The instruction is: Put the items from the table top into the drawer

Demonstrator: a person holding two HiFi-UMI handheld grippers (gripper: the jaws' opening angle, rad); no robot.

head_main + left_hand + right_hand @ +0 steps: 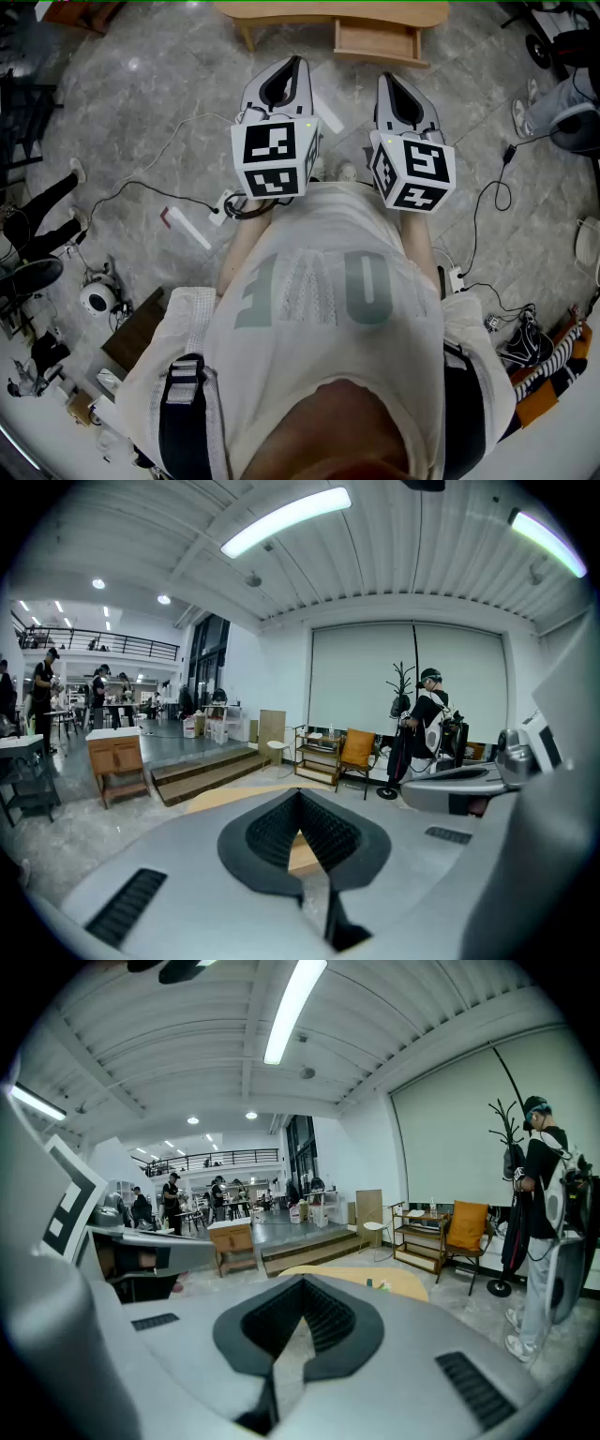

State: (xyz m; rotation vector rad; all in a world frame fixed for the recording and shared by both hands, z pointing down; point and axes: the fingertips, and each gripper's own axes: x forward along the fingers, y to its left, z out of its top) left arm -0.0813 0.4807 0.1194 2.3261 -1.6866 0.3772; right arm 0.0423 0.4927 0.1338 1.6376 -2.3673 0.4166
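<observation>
Close before the person's chest (319, 281), the left gripper (297, 64) and right gripper (386, 80) point forward and slightly down, each with its fingers closed tip to tip on nothing (both look alike in their own views). Beyond them, across the grey stone floor (169, 112), stands the wooden worktop (328, 11) with its drawer (380, 42) pulled open. The right gripper view shows a few small items (380, 1286) on top, too small to name.

Open drawer, items on the tabletop
Light wooden drawer (380, 42) pulled out; small items (382, 1287), too tiny to identify, on the tabletop (281, 11).
</observation>
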